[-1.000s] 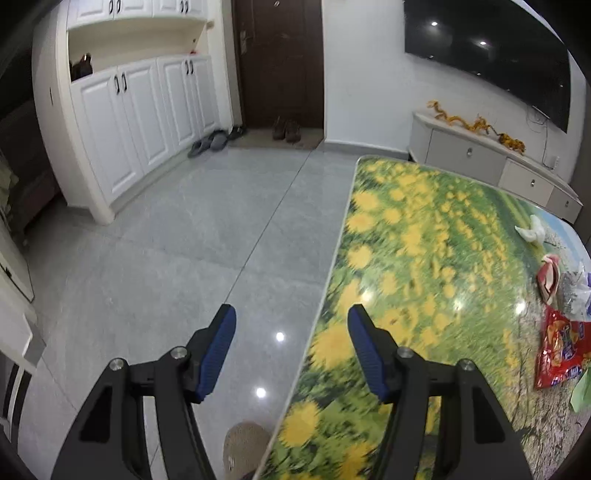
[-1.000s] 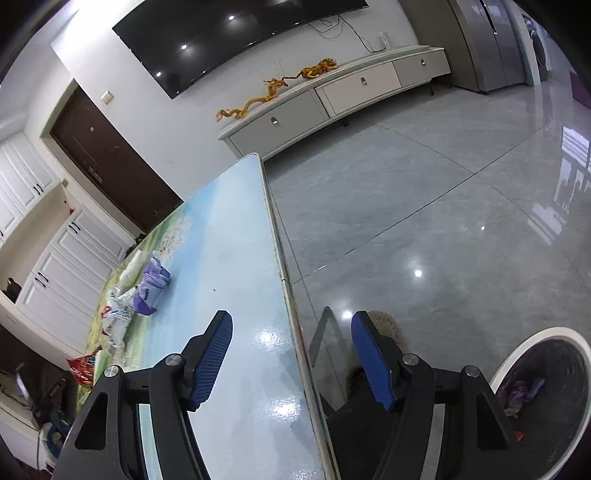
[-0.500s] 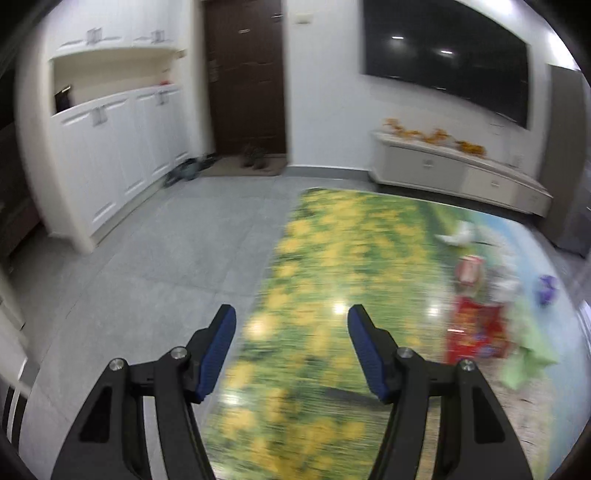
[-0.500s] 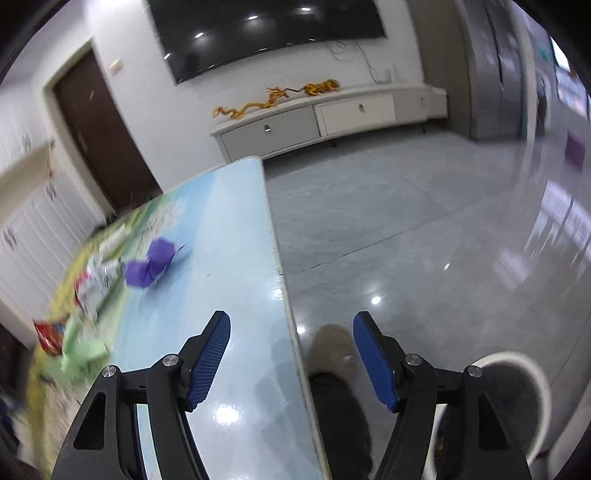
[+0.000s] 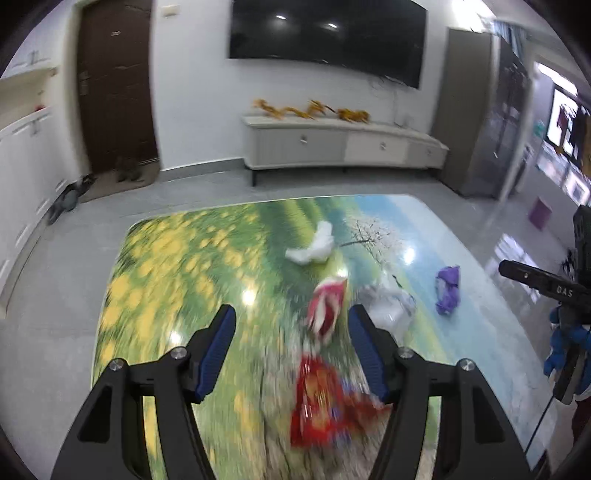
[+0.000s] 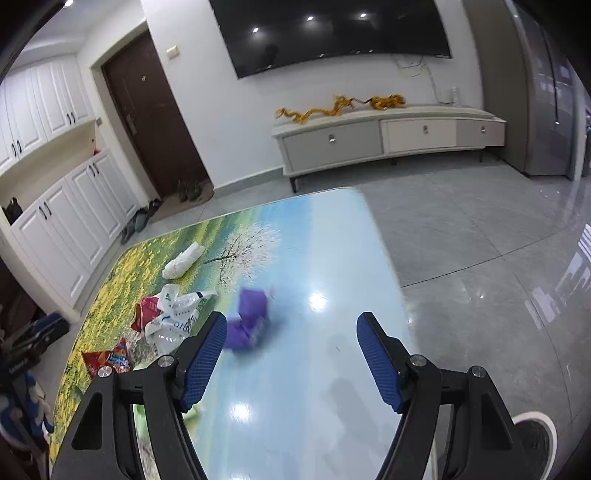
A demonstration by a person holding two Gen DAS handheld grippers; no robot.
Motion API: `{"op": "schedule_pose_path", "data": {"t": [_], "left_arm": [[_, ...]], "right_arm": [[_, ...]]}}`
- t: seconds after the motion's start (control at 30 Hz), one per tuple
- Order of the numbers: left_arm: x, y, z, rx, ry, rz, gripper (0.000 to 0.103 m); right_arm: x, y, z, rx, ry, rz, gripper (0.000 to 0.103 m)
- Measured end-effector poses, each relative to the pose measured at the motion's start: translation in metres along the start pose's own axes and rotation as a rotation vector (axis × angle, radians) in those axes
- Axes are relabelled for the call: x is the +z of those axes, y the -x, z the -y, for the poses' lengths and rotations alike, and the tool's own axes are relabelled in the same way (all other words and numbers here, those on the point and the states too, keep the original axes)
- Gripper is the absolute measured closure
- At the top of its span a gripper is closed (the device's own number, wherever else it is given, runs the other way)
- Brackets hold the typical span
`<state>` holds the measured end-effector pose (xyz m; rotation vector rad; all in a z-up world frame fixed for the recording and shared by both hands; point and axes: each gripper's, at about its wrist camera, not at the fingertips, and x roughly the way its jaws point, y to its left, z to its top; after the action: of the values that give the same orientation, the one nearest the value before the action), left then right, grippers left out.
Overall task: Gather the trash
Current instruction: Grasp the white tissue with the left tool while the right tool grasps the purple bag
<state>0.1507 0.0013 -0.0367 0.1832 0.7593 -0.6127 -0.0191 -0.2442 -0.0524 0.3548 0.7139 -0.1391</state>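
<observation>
nothing is collected yet: red wrapper (image 5: 325,398), white bag (image 5: 388,308), tissue (image 5: 312,245) and purple wrapper (image 6: 247,321) all lie mid-frame on the counter (image 6: 332,236). left claw (image 5: 290,349) wide, empty; right claw (image 6: 291,356) opening, empty.

**Living room as I see it**

I look over a glossy tabletop (image 6: 332,229) printed with a flower meadow and sky. A dark television (image 6: 325,33) hangs on the white wall above a low grey cabinet (image 6: 388,142). A brown door (image 6: 155,122) and white cupboards (image 6: 62,214) stand left; ceiling lights glint on the grey tiled floor (image 6: 480,240).
</observation>
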Motion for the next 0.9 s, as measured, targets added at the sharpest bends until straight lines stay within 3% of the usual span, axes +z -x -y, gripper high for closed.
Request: {"op": "schedule_pose_path", "data": {"t": [0.13,0.33,0.47,0.53,0.6,0.67,0.9], "left_arm": [[0.034,-0.057,0.0,-0.112,-0.045,-0.083,0.042],[0.059,-0.118,0.0,-0.164,-0.038,-0.145,0.042],[0.064,-0.154,0.007,-0.181,-0.066,-0.202,0.043],[0.063,-0.166,0.011,-0.191,-0.07,-0.23,0.054],[0.061,-0.168,0.016,-0.173,-0.1,-0.22,0.06],[0.06,-0.168,0.02,-0.169,-0.12,-0.219,0.082],[0.045,-0.135,0.023,-0.128,-0.14,-0.149,0.084]], "right_arm": [[0.008,-0.034,-0.008,0.019,0.006,-0.056,0.032],[0.007,-0.072,-0.01,0.019,0.003,-0.127,0.038],[0.002,-0.086,-0.008,0.039,-0.012,-0.154,0.053],[-0.001,-0.087,-0.008,0.047,-0.01,-0.15,0.058],[-0.001,-0.088,-0.008,0.055,-0.006,-0.152,0.066],[-0.003,-0.087,-0.007,0.063,-0.008,-0.153,0.074],[-0.016,-0.067,-0.008,0.059,-0.009,-0.144,0.077]]}}
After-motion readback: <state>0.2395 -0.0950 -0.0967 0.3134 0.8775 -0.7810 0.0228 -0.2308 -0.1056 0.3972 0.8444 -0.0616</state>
